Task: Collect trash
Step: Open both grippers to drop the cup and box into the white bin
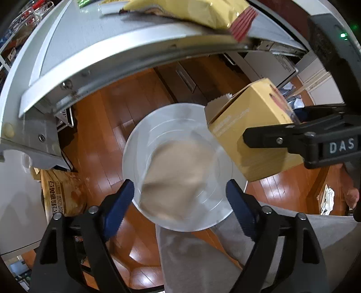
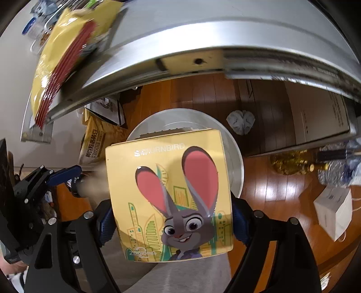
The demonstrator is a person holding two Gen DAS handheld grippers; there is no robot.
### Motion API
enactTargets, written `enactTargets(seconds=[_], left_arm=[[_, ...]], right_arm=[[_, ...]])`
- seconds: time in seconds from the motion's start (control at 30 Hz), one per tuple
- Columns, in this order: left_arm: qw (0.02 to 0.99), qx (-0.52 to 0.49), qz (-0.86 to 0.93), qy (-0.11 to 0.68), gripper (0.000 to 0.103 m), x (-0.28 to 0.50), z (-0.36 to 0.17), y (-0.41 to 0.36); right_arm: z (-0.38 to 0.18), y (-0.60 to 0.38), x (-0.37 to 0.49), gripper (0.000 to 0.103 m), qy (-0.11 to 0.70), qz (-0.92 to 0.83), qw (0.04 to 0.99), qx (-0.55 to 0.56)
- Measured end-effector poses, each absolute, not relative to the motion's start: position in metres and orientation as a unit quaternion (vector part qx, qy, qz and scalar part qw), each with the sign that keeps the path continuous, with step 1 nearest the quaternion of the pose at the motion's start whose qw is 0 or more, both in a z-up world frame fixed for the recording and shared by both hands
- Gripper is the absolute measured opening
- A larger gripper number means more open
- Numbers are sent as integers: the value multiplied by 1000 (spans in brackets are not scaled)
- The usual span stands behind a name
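Seen from above: round white plastic bin [image 1: 178, 166] on the wooden floor, straight below both grippers. Right gripper [image 2: 171, 216], jaws pinching a square yellow cardboard box with a cartoon rabbit [image 2: 169, 202] by its side edges, flat face up, over the bin's rim. Left gripper [image 1: 180, 198], jaws spread, a blurred beige scrap [image 1: 178, 178] loose beyond them, over the bin mouth. Yellow snack bag [image 1: 191, 11] lying on the grey counter [image 1: 90, 45].

Left claw [image 1: 180, 198] pointing down, fingers spread, right claw [image 2: 171, 216] pointing down, clamped
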State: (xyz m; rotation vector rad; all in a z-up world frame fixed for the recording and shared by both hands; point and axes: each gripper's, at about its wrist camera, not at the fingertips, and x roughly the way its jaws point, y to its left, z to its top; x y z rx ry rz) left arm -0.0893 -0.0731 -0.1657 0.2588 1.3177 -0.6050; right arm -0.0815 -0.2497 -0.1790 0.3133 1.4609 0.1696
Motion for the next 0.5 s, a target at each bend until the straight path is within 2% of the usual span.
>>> enactTargets(seconds=[0.07,0.2,0.5], left_arm=[[743,121,-275,598,93,-89,-164,-73],[744,121,-272,598,93,-88,-164,-72],[751,112,-265,594,93,-88,-152,-62]], right_arm=[[-179,-252,-80,80,662,74,731,145],[-177,-253,-80,87,658,72,736,145],[-144,-251,-89,87,633,73,762,114]])
